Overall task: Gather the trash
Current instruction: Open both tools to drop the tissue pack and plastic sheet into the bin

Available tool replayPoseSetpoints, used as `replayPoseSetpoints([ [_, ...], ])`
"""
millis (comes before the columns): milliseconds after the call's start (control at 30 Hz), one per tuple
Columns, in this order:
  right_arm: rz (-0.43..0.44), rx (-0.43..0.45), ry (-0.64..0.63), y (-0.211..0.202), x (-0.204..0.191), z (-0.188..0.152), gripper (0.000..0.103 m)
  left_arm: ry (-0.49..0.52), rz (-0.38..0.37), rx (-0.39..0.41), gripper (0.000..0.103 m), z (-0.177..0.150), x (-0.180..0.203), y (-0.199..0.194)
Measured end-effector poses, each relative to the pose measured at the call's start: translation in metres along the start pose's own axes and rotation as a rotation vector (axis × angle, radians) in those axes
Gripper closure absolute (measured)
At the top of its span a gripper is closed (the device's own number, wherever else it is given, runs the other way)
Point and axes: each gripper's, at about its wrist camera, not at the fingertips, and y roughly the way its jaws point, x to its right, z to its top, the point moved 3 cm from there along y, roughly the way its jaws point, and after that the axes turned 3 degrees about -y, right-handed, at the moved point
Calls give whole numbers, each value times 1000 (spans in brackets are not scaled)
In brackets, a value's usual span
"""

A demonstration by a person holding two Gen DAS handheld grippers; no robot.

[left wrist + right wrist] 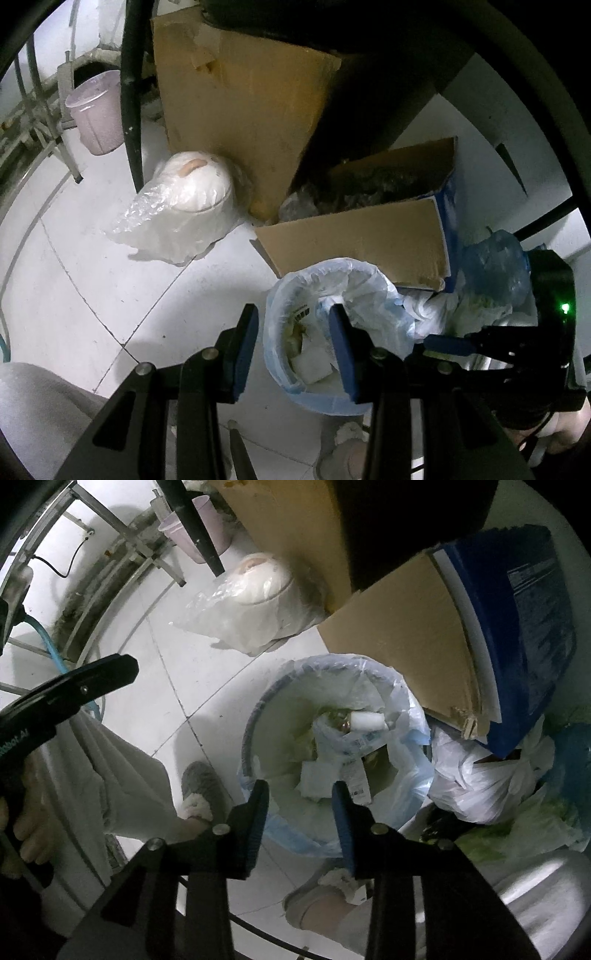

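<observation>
We worked over a white tiled floor [207,672], dimly lit, with metal frame legs [122,535] along the far left. We counted one trash bin [258,723] lined with a pale blue bag [413,716], two cardboard boxes, one plain brown [236,103] at the far side and one blue-printed [532,620] on the right, one pink bucket [98,110], and one white rice cooker wrapped in clear plastic [192,199]. The trash in the bin [332,760], paper scraps and wrappers, lay beneath both tongs. Our left tongs [291,350] hung spread wide over the bin's near rim, gripping nothing. Our right tongs [299,823] stood equally wide apart above the bin and were empty. A heap of white bags [476,782] sat right of the bin; its contents were hard to make out, and the blue-printed box's inside was in shadow.
</observation>
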Motion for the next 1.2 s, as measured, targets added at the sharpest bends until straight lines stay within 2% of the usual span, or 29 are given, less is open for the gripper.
replayPoseSetpoints([
  [400,-16,56,-1,-35,-5,-14,70,44,10,44,64,-7,19,-31],
  [1067,-30,226,13,-126,-11,-64,70,183,17,167,64,-29,79,-108],
  [1167,-31,255,17,-140,-9,-73,64,198,13,182,63,-32,86,-119],
  [1200,-32,267,19,-146,-9,-76,62,202,11,188,60,-33,89,-123],
])
